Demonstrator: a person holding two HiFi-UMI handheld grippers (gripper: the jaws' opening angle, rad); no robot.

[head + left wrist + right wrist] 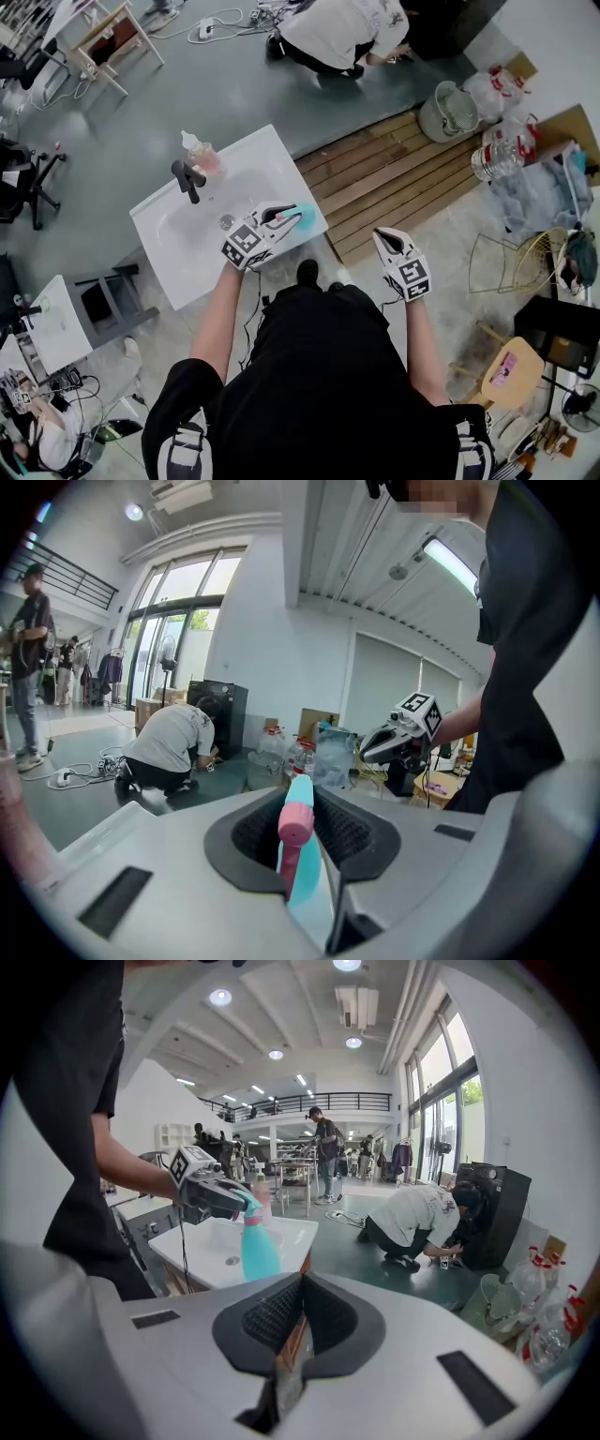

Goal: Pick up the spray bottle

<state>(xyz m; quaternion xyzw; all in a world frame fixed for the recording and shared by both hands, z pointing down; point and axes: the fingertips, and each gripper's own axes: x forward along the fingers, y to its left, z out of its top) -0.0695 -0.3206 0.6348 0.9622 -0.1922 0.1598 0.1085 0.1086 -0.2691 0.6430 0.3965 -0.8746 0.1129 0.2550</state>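
Note:
My left gripper (pixel 286 217) is shut on a teal spray bottle (pixel 304 217) and holds it over the front right corner of the white washbasin (pixel 178 246). In the left gripper view the bottle (pixel 302 866), with its pink spray head (pixel 296 819), stands upright between the two dark pads. The right gripper view shows the bottle (pixel 255 1244) hanging from the left gripper (pixel 214 1192) clear of the basin. My right gripper (pixel 384 238) hovers to the right of the basin, apart from the bottle, jaws together with nothing between them.
A black faucet (pixel 187 178) and a pinkish soap bottle (pixel 201 153) stand at the basin's back. Right of it lies a wooden slat platform (pixel 398 178). A person (pixel 342 33) kneels on the floor beyond. Water jugs (pixel 499 155) and a wire chair (pixel 511 262) stand at right.

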